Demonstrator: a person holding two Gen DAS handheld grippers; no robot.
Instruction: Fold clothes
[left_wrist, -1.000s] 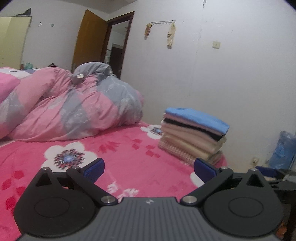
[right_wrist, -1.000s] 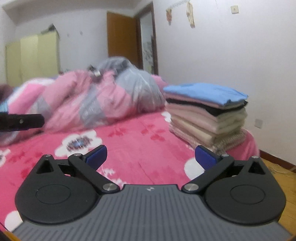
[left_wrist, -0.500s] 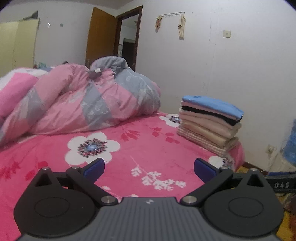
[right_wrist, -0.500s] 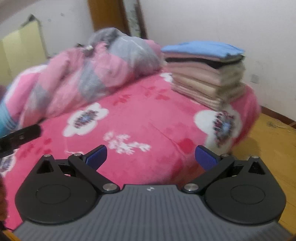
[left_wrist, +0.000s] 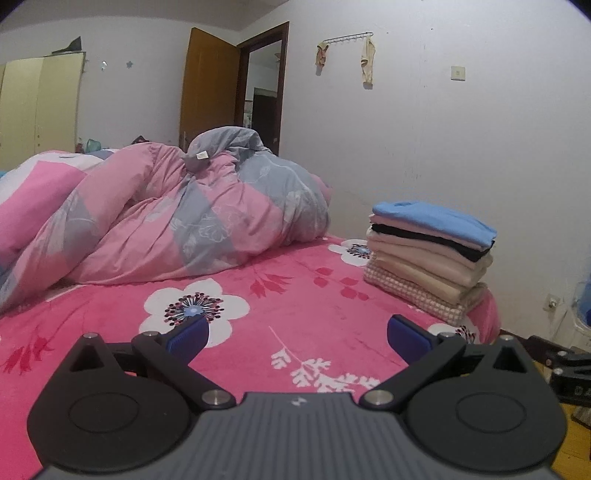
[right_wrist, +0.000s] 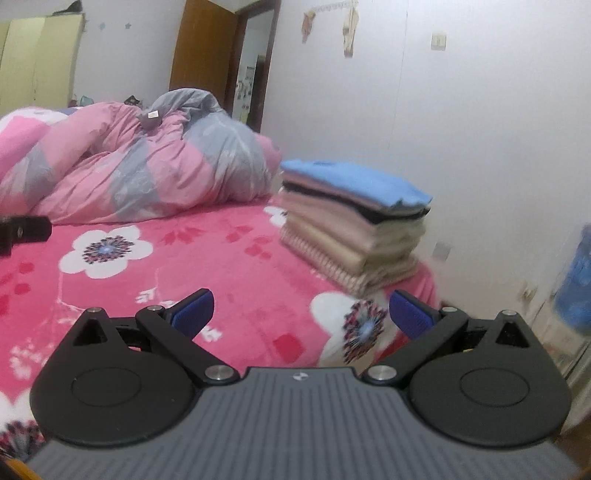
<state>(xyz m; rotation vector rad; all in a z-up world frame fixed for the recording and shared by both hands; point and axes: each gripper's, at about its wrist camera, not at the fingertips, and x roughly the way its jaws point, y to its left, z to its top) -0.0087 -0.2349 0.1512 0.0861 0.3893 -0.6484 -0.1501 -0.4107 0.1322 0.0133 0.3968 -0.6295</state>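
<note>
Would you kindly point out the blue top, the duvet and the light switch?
Blue top (left_wrist: 439, 219), left wrist view, its upper face.
Duvet (left_wrist: 177, 221), left wrist view, its front slope.
Light switch (left_wrist: 457, 72), left wrist view, its plate.

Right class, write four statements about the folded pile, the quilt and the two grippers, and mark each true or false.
1. A blue garment tops the stack of folded clothes. True.
2. The left gripper is shut on a shirt. False: its fingers are apart, holding nothing.
3. The quilt lies folded flat. False: it is bunched up.
4. The right gripper is open and empty. True.
</note>
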